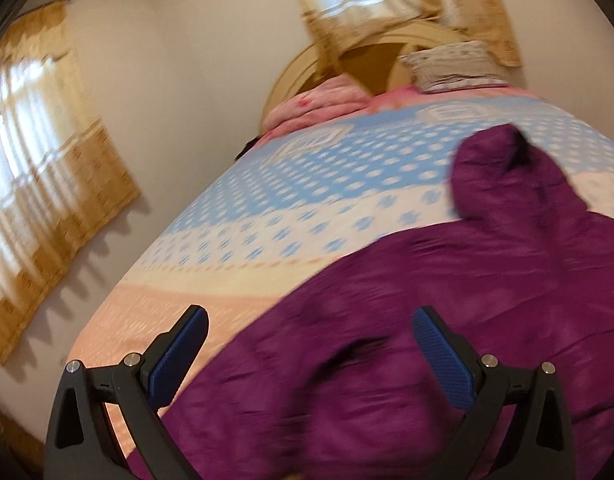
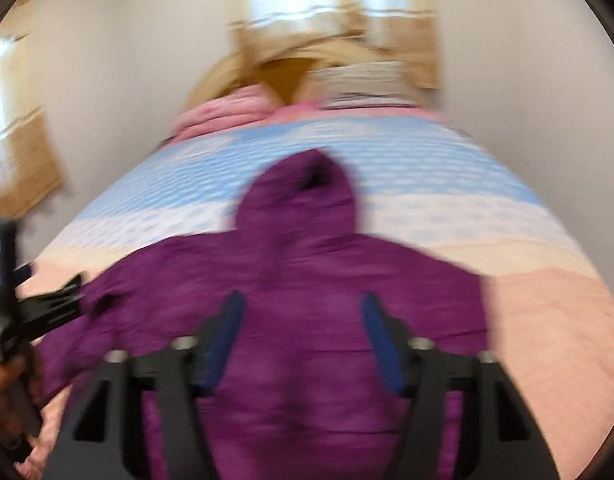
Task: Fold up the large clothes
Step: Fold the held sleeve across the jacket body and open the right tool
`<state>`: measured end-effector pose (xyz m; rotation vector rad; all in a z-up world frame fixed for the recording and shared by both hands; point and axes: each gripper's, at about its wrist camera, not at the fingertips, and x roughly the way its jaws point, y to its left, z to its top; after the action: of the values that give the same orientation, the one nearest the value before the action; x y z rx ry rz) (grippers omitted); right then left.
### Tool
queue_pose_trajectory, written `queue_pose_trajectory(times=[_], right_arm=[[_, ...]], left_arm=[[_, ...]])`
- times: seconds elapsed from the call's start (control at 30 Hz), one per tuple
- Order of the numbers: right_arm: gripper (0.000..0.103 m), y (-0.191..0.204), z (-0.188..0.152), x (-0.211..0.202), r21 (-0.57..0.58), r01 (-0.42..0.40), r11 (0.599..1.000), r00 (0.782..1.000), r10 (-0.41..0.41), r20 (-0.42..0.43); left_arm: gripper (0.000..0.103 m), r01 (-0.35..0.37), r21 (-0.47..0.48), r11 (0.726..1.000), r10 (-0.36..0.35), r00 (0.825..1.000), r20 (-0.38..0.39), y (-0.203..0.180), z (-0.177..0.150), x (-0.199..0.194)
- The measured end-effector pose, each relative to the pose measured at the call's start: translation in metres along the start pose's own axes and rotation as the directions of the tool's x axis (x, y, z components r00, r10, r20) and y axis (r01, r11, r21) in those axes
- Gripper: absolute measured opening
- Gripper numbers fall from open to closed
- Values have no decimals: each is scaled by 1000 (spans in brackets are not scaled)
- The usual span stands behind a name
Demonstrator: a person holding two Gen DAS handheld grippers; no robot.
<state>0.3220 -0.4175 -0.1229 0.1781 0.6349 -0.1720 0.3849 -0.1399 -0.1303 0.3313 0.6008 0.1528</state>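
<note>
purple jacket [image 2: 291, 280]: blurred, hem cut off | left hand-held gripper [image 1: 310, 322]: spread | right hand-held gripper [image 2: 302, 308]: spread, empty

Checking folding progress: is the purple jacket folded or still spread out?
Spread: the purple jacket lies flat on the bed, hood up, one sleeve out.

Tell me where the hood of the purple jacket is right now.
In the right wrist view the purple puffy jacket's hood lies centre frame on the blue-and-white dotted bedspread, pointing toward the curved wooden headboard, beyond the open right tongs.
</note>
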Motion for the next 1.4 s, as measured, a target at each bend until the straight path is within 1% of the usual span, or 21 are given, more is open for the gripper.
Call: queue_pose_trajectory(times=[0.03, 0.13, 0.2, 0.23, 0.3, 0.33, 0.4, 0.5, 0.57, 0.73, 0.77, 0.8, 0.87, 0.9, 0.93, 1.0, 1.1, 1.17, 1.23, 1.3, 1.4], right_arm=[[38, -27, 2, 5, 51, 48, 998, 999, -47, -15], [38, -71, 2, 21, 122, 114, 986, 993, -110, -43], [38, -86, -3, 36, 134, 133, 982, 990, -124, -74], [38, -88, -8, 47, 125, 132, 983, 988, -120, -102], [38, -84, -20, 71, 94, 100, 991, 983, -83, -165], [38, -83, -24, 78, 82, 90, 993, 981, -74, -182], [38, -73, -37, 92, 39, 80, 996, 975, -70, -210], [38, -67, -40, 101, 9, 100, 995, 974, -96, -206], [38, -68, -41, 101, -2, 106, 994, 973, -104, -207], [38, -69, -47, 103, -19, 112, 994, 973, -113, -203], [38, -67, -47, 101, -29, 114, 993, 971, -117, -209], [38, -66, -42, 97, -44, 125, 991, 968, -131, -213], [40, -66, -38, 80, -31, 153, 988, 967, -156, -203], [47, -65, -33, 67, -8, 148, 989, 972, -147, -183], [61, -62, -30, 59, 8, 139, 990, 977, -136, -166], [73, -49, -23, 40, 38, 98, 994, 987, -93, -130], [72, -19, -24, 41, 13, 34, 999, 988, -32, -149], [68, -3, -31, 51, -17, 13, 1000, 986, -16, -168], [65, 8, -43, 67, -53, 21, 998, 979, -32, -202], [63, 11, -60, 86, -63, 32, 998, 969, -46, -242], [63, 14, -68, 93, -105, 60, 993, 974, -81, -211]], left_arm=[[102, 12, 18, 1000, -12, 1000, 9, -18, 2, -3], [102, -3, 99, 995, -1, 999, 36, -65, -3, -2], [102, -55, 172, 984, 47, 998, 52, -89, -14, 9], [102, -105, 227, 968, 96, 994, 53, -101, -22, 21], [102, -152, 284, 947, 151, 988, 25, -109, -35, 42], [102, -153, 280, 948, 157, 988, 7, -106, -39, 51], [102, -123, 244, 962, 132, 991, -21, -96, -36, 56], [102, -111, 244, 963, 119, 993, -18, -94, -39, 59], [102, -92, 226, 970, 102, 994, -33, -91, -39, 63], [102, -94, 221, 971, 103, 994, -30, -94, -39, 58], [102, -85, 202, 976, 93, 995, -35, -90, -36, 55], [102, -65, 158, 985, 71, 997, -36, -79, -30, 47], [102, -41, 94, 995, 42, 999, -13, -59, -22, 30], [102, -29, 65, 997, 29, 1000, 6, -51, -19, 22], [102, -17, 44, 999, 16, 1000, 20, -45, -17, 15], [102, -14, 50, 999, 13, 1000, 21, -47, -17, 13], [102, -45, 105, 993, 47, 999, -20, -64, -28, 28], [102, -77, 153, 985, 90, 993, -74, -77, -40, 47], [102, -77, 156, 985, 92, 992, -91, -81, -45, 54], [102, -80, 159, 984, 94, 992, -82, -82, -45, 53], [102, -64, 161, 985, 79, 993, -88, -83, -47, 56]])
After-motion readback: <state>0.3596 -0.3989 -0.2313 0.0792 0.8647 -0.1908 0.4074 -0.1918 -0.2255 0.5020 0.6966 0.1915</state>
